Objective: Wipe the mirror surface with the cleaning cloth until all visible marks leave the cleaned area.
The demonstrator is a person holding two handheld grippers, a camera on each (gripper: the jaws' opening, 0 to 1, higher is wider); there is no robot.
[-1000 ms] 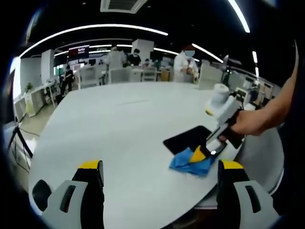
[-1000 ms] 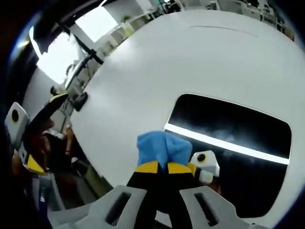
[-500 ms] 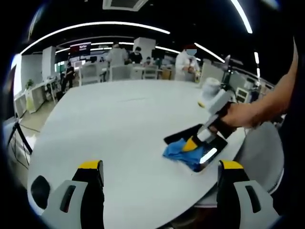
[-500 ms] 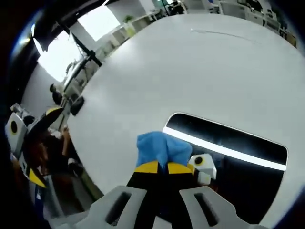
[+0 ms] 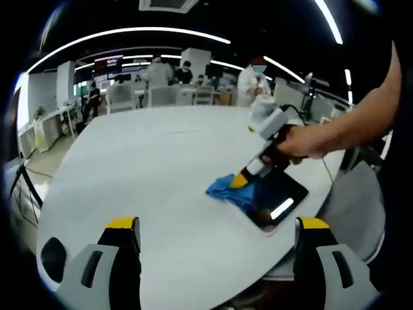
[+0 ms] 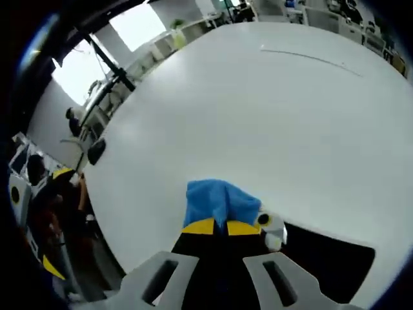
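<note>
Right claw [image 6: 214, 226] pinched closed, arm reaching in; left claw [image 5: 216, 232] spread wide, hovering

Open office, white round table [image 5: 148, 168], ceiling strip lights [image 5: 129, 33].

blue cloth [image 5: 229, 188] bunched at dark flat mirror's [image 5: 279, 197] edge

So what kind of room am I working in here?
Probably an open-plan office or lab. A large white round table holds the mirror, which the right gripper wipes with a blue cloth. Behind it are desks with chairs, standing people and long ceiling light strips.
</note>
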